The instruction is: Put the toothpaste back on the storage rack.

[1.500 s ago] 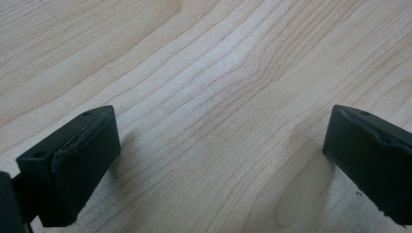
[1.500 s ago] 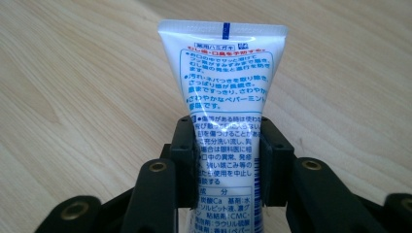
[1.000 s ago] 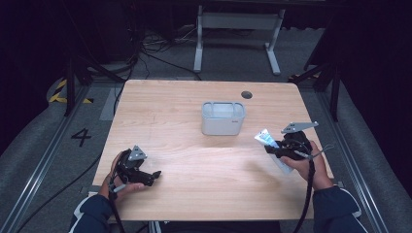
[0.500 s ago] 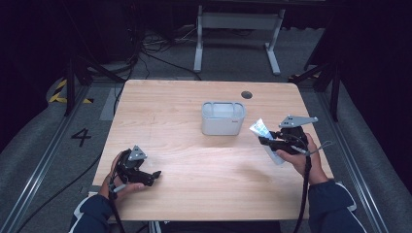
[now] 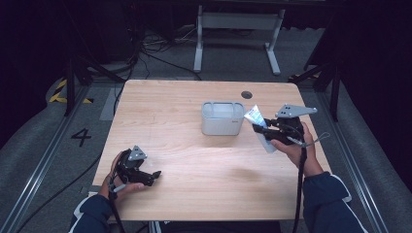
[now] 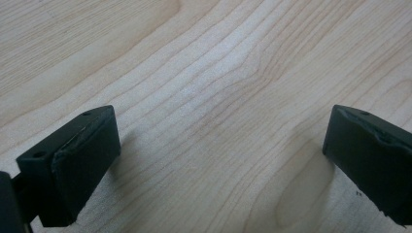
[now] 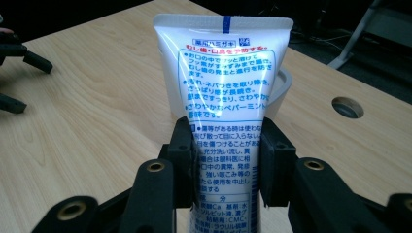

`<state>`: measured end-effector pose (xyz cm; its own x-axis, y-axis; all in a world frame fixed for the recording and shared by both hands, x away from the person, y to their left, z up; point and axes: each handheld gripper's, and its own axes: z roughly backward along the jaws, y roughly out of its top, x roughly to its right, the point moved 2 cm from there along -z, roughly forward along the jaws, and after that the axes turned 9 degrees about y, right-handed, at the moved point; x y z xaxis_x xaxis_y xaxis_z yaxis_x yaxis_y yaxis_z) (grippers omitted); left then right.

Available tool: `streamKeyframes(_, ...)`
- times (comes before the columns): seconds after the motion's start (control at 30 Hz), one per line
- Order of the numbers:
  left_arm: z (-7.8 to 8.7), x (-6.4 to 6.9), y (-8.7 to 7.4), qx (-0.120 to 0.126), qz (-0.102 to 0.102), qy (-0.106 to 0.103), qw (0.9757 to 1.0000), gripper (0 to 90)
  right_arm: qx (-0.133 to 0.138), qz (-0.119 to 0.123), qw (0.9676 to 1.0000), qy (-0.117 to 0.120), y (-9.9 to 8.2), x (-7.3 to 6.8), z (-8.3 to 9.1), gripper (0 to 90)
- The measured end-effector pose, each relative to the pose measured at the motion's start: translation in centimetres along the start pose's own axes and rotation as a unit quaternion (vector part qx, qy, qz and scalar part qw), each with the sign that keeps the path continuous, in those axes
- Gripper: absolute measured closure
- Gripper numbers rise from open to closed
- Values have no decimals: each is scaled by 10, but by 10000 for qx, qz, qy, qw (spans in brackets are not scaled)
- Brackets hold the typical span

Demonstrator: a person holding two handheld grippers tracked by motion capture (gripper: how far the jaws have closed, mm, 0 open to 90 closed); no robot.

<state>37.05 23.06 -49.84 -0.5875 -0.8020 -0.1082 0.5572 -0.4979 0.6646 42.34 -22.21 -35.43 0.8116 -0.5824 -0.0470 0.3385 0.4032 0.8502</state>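
I see a pale wood-grain table [image 5: 194,116]. On it sits a light grey container [image 5: 222,118]. Just right of the container is a white tube [image 7: 223,87] with blue and red print and a blue stripe. Both grippers' jaws are black.

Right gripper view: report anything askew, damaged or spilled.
Nothing stands out. The right tool is shut on a white tube, crimped end up, undamaged and not leaking. The grey container stands upright on the wooden table, with no spill around it. The left tool is open over bare wood.
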Motion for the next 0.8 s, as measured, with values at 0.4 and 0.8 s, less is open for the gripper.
streamKeyframes(0.4, 0, 0, 0, 0, 2, -2, 10000, 5, 195, 295, 9993, 92, 33, -3, -6, 656)
streamKeyframes(0.8, 0, 0, 0, 1, 2, -3, 10000, 5, 363, 404, 9984, 138, 62, -2, -14, 656)
